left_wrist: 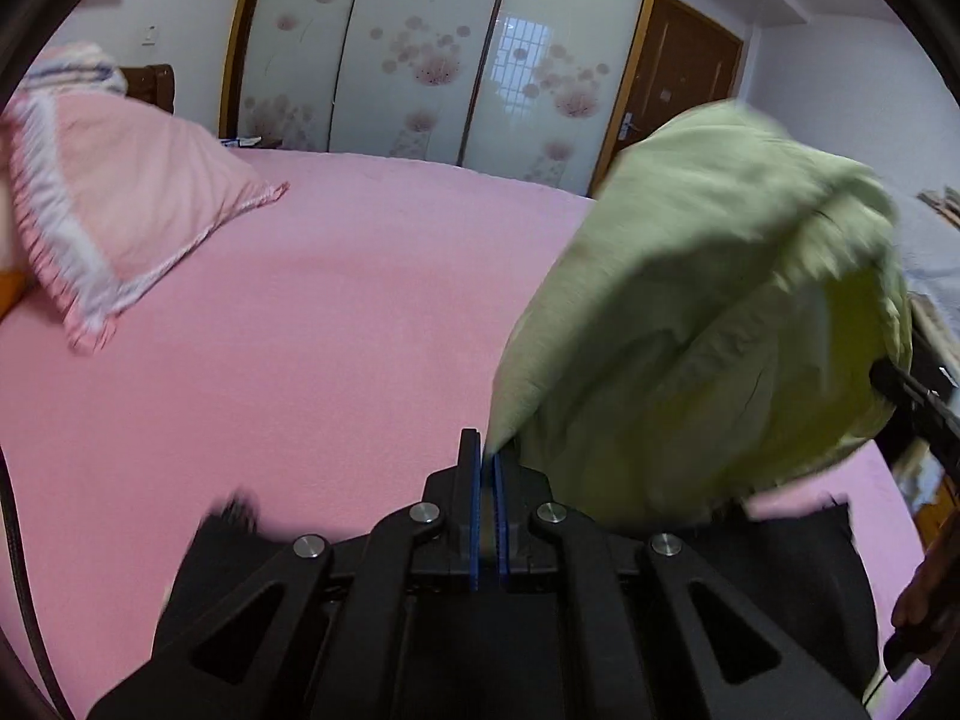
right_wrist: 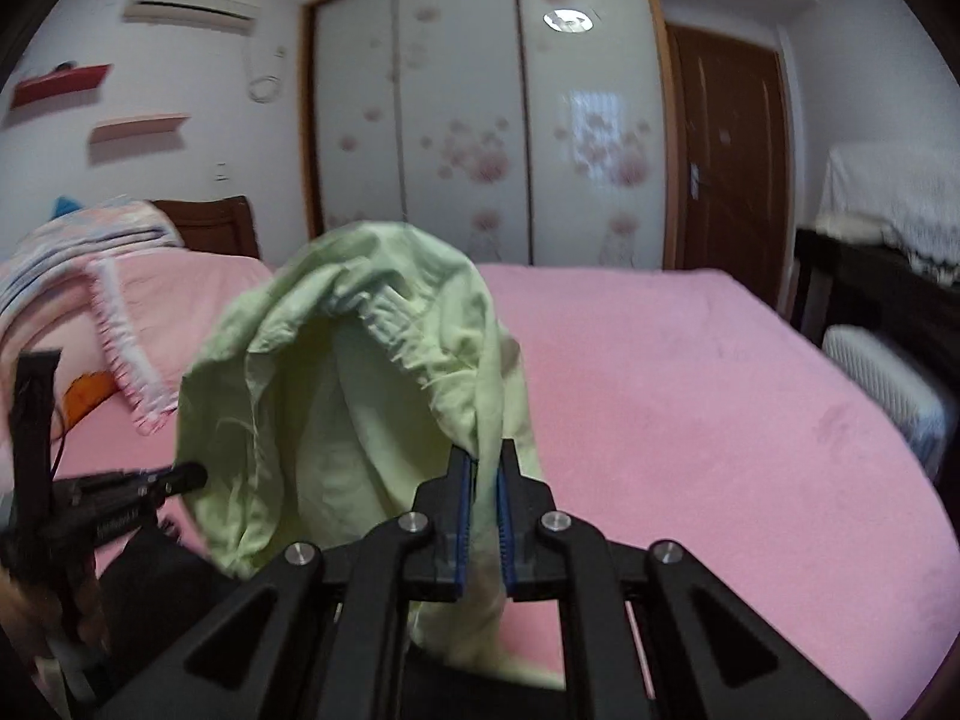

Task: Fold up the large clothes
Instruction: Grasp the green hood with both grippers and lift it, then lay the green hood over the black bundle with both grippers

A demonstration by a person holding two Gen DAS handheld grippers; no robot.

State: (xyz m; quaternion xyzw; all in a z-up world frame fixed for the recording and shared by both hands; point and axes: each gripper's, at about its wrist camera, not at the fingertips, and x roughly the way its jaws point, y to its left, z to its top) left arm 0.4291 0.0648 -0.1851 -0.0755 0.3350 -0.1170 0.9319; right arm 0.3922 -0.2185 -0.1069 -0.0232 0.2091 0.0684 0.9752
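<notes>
Left wrist view: the left tool (left_wrist: 489,456) has its blue pads nearly together, pinching a thin edge of the light green garment (left_wrist: 708,312). The garment billows up off the pink bed (left_wrist: 312,324) toward two o'clock, blurred at its far side. At three o'clock the right tool (left_wrist: 882,375) meets the cloth's other edge. A pink pillow (left_wrist: 114,204) lies at ten o'clock, and a wardrobe (left_wrist: 444,54) with flowered doors stands at twelve.

Right wrist view: the right tool (right_wrist: 483,468) is closed on a bunched fold of the green garment (right_wrist: 336,372), which runs down between its blue pads. The cloth hangs in a hollow loop above the bed (right_wrist: 690,384), stretching toward nine o'clock, where the left tool (right_wrist: 195,474) touches its edge. The pillow (right_wrist: 120,312) sits at ten o'clock, and a brown door (right_wrist: 732,162) stands at one o'clock.
</notes>
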